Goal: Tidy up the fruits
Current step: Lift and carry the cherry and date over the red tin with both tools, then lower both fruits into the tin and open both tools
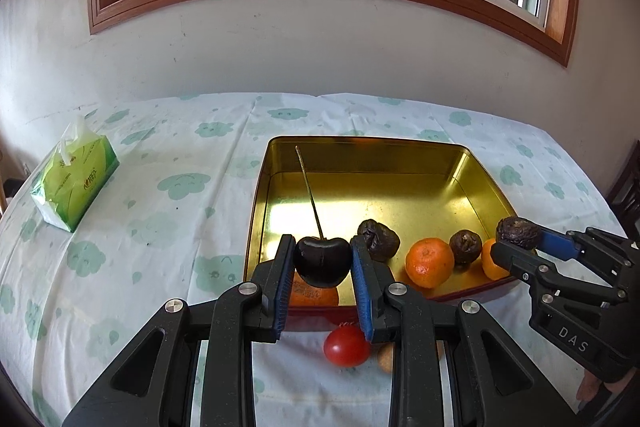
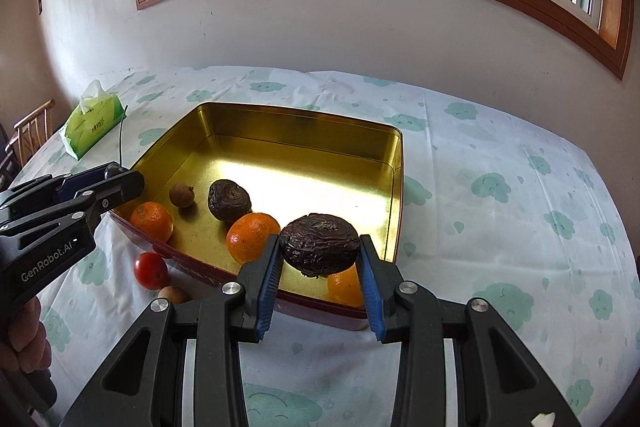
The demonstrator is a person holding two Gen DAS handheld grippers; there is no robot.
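Left gripper [image 1: 322, 263]: fingers clamped on a dark cherry [image 1: 322, 261] above the tin's [image 1: 360, 143] near rim.
Right gripper [image 2: 319, 247]: fingers clamped on a wrinkled passion fruit [image 2: 319, 243] over the tin's near corner.
Tin: far half bare.
Counter [image 2: 500, 155]: cloud-print cloth, window wall behind.

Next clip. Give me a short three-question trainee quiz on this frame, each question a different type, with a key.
1. True or false: the left gripper is shut on a cherry.
2. What does the right gripper hold? A) tomato B) wrinkled dark fruit C) orange
3. Which red fruit lies on the tablecloth outside the gold tin?

Key:
1. True.
2. B, the wrinkled dark fruit.
3. The tomato.
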